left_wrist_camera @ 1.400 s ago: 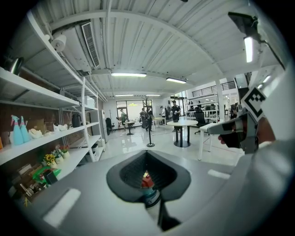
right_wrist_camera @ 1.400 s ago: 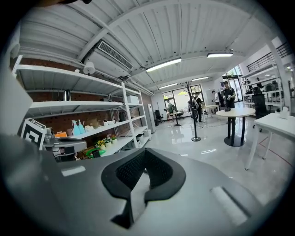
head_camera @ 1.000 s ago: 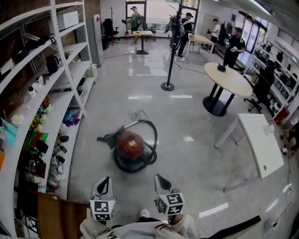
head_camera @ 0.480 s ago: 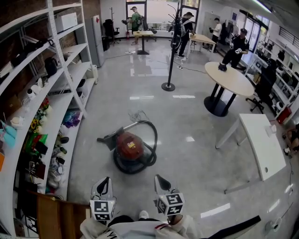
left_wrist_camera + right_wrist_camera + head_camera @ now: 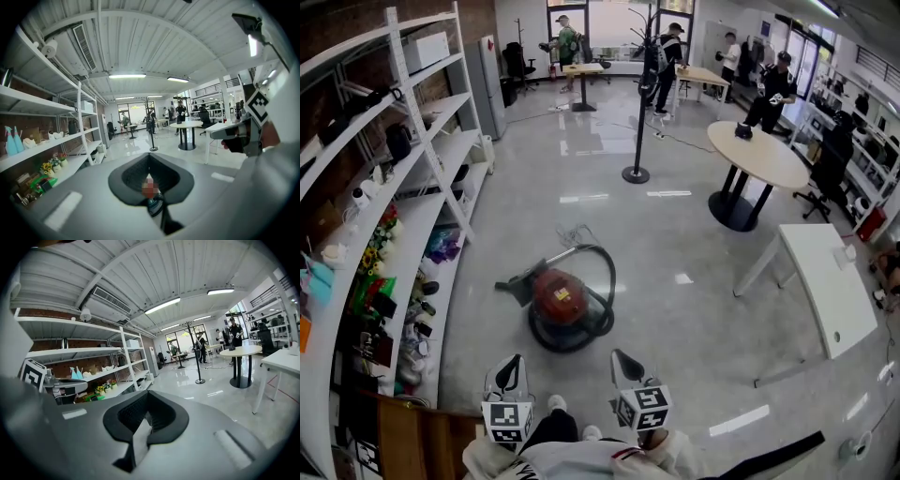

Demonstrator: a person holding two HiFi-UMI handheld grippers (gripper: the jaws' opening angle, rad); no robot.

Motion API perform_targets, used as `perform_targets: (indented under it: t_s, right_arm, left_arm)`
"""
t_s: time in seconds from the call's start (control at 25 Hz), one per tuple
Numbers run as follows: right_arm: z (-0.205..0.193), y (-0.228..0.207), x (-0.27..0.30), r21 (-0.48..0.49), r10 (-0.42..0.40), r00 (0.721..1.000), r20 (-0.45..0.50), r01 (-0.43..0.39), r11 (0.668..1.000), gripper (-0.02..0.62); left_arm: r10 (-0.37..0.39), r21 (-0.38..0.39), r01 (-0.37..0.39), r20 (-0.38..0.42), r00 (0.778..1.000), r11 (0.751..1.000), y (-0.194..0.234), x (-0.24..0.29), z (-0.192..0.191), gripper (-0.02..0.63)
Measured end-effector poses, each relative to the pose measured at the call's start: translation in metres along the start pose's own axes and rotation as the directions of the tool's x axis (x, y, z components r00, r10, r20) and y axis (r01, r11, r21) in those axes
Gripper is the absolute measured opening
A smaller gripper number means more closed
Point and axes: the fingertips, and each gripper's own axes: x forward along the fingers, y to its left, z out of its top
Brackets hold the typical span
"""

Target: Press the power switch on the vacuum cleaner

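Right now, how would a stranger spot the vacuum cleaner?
Start at the white shelving on the left, then the floor beside it. The vacuum cleaner sits there: a round red body ringed by a black hose, unlike the pale tables.

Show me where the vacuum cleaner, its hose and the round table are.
vacuum cleaner (image 5: 560,293): head view, on its red body.
hose (image 5: 612,286): head view, on the right side of the black loop.
round table (image 5: 759,157): head view, on its bare top.

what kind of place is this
Likely an open office or lab workspace: long white shelves of household items, a round table and a white desk on a glossy floor, a red vacuum cleaner lying in the middle.
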Motion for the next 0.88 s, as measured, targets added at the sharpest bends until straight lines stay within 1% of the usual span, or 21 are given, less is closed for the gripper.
perform_targets:
  t_s: [0.32,0.88]
  right_arm:
    - [0.006,-0.011,0.001,-0.005,-0.020,1.000,0.010,0.020,1.000,0.000]
    - [0.010,-0.021,0.026,-0.019,-0.038,0.999,-0.022,0.037,0.999,0.000]
  left_arm:
    - [-0.014,-0.004,0.014,0.009,1.000,1.000,-0.006,0.013,0.002,0.000]
    - [-0.031,-0.031,0.031,-0.002,1.000,0.999,0.005,0.046,-0.001,0.000]
